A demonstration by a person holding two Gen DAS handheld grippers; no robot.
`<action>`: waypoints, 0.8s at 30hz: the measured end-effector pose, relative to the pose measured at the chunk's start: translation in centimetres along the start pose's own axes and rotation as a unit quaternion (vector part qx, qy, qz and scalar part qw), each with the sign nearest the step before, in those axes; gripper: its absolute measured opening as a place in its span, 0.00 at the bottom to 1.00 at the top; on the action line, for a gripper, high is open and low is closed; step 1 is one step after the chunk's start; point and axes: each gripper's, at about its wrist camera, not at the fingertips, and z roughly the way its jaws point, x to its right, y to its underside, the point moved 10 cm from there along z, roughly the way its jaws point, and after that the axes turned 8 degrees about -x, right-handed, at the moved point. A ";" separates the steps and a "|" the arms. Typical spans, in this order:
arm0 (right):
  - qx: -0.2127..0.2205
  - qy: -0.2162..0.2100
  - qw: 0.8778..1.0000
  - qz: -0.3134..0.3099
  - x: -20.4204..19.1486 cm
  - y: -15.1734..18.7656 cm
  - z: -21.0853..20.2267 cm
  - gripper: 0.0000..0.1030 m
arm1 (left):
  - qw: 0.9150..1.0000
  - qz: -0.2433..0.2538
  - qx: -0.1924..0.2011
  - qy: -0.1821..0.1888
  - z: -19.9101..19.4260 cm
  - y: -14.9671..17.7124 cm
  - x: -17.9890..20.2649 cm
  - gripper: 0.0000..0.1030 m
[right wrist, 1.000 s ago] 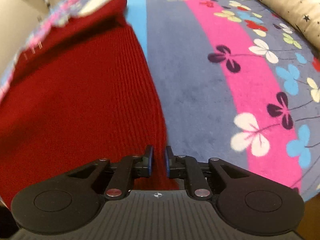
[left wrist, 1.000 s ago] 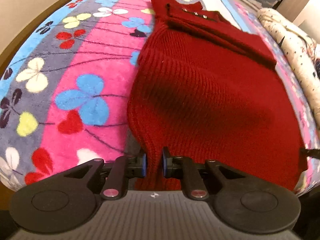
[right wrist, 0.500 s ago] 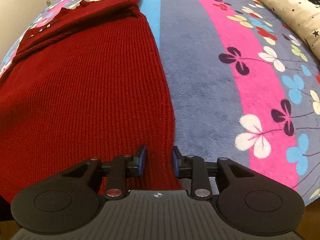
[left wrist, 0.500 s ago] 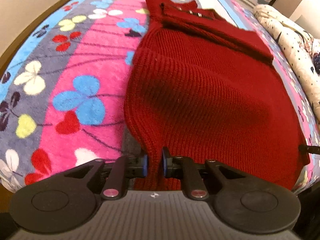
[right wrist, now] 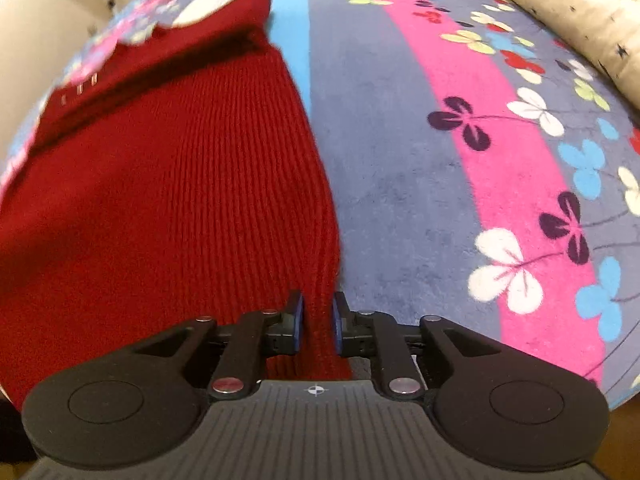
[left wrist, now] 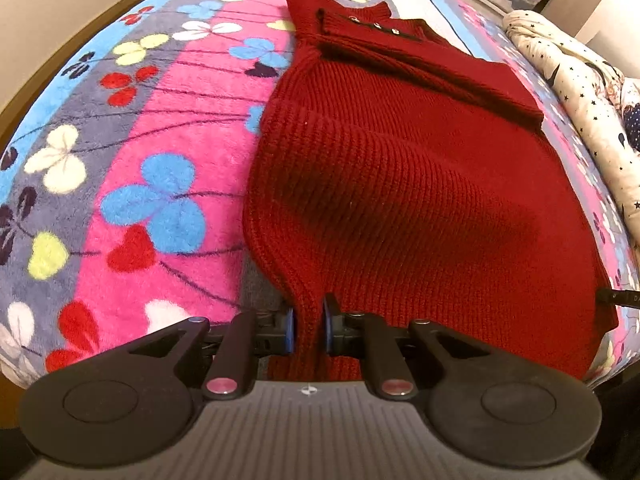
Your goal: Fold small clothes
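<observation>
Red knit sweater: spread on the floral blanket, hem near, collar far; a folded band with small metal studs lies across its far end.
Left hand-held gripper: clamped on the sweater's near left hem corner, knit pinched between the blue pads.
Right hand-held gripper: clamped on the near right hem corner of the sweater, red knit filling the gap between its fingers.
Blanket: striped pink, grey and blue with clover flowers, bare to the sweater's right.
Star-print bedding: cream, along the far right edge.
</observation>
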 end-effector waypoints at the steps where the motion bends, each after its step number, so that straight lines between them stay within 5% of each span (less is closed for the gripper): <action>1: 0.000 0.000 1.000 -0.003 -0.1 0.0 0.1 0.23 | 1.000 -0.001 0.002 -0.001 0.0 0.0 -0.1 0.13; 5: 0.023 -0.004 1.000 0.000 -0.1 -0.5 -0.8 0.11 | 1.000 0.010 0.025 -0.005 -0.9 -0.2 0.1 0.12; 11: 0.098 -0.053 0.994 0.021 -0.2 -2.4 -5.0 0.10 | 0.996 0.043 0.080 0.012 -4.5 -0.8 1.8 0.11; 14: 0.149 -0.115 0.981 0.053 -0.1 -3.5 -9.0 0.09 | 0.991 0.050 0.113 0.044 -7.9 -1.5 2.9 0.10; 18: 0.217 -0.141 0.965 0.036 -0.6 -3.9 -15.0 0.07 | 0.983 0.058 0.150 0.085 -13.0 -1.6 4.3 0.09; 24: 0.242 -0.192 0.950 0.053 0.3 -1.8 -20.6 0.05 | 0.973 0.059 0.193 0.115 -19.7 -0.8 4.4 0.09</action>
